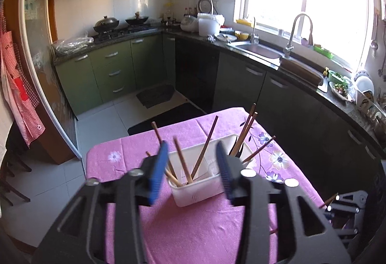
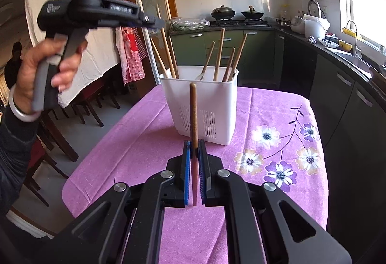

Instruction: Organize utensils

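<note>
A white plastic utensil holder (image 1: pixel 200 189) stands on the pink flowered tablecloth (image 1: pixel 193 227) and holds several wooden chopsticks (image 1: pixel 205 145). My left gripper (image 1: pixel 193 167) is open and empty, raised above the holder's near side; it also shows at the upper left of the right wrist view (image 2: pixel 159 21), held in a hand. In the right wrist view the holder (image 2: pixel 205 104) stands ahead. My right gripper (image 2: pixel 193 150) is shut on one wooden chopstick (image 2: pixel 193 114), held upright in front of the holder.
The table's far edge (image 2: pixel 265 92) and right edge drop to the kitchen floor. Dark chairs (image 2: pixel 79 104) stand to the left. Green cabinets, a stove with woks (image 2: pixel 223 13) and a sink counter (image 1: pixel 260 49) line the walls.
</note>
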A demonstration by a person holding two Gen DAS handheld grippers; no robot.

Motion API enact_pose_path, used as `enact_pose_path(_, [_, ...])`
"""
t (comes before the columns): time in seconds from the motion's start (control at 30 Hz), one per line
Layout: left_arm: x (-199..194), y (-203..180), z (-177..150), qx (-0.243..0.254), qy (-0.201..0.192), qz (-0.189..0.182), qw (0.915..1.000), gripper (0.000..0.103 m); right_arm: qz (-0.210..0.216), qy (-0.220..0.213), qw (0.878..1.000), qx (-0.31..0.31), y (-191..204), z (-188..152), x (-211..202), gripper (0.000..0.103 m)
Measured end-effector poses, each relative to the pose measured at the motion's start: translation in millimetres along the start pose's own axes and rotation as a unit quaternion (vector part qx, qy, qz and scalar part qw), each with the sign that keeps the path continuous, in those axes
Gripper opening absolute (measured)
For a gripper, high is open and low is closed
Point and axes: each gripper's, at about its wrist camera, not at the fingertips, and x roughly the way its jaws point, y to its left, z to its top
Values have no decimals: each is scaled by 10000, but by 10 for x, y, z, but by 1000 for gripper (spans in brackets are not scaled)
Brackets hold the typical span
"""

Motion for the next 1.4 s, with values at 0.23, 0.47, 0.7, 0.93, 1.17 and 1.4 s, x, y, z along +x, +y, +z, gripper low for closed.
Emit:
enact_pose_path(0.23, [-695,66,-594,-90,-934,115,9955,94,238,-392,9989,0,26,499,-160,7])
enact_pose_path(0.47, [-1194,227,-1161,-577,-1493,515,9858,96,123,-1243,9920,157,-15,1301,-273,7])
enact_pose_path(0.7, [-1233,404,-1378,-941,-1400,486,9845,96,-378,-1455,9882,297,-93,1729,2,7])
enact_pose_path(0.93, [-1120,495,-1473,-1124,-1258,490,9844,96,-635,-1048,9919,343,-156,1693,390,7])
enact_pose_path(1.17, [-1032,395,-1468,-1000,-1122,463,9876,96,-654,-686,9952,244,-146,1511,687,7])
enact_pose_path(1.4, [-1016,303,-1483,-827,-1089,571,9890,96,-620,-716,9954,175,-89,1372,652,32])
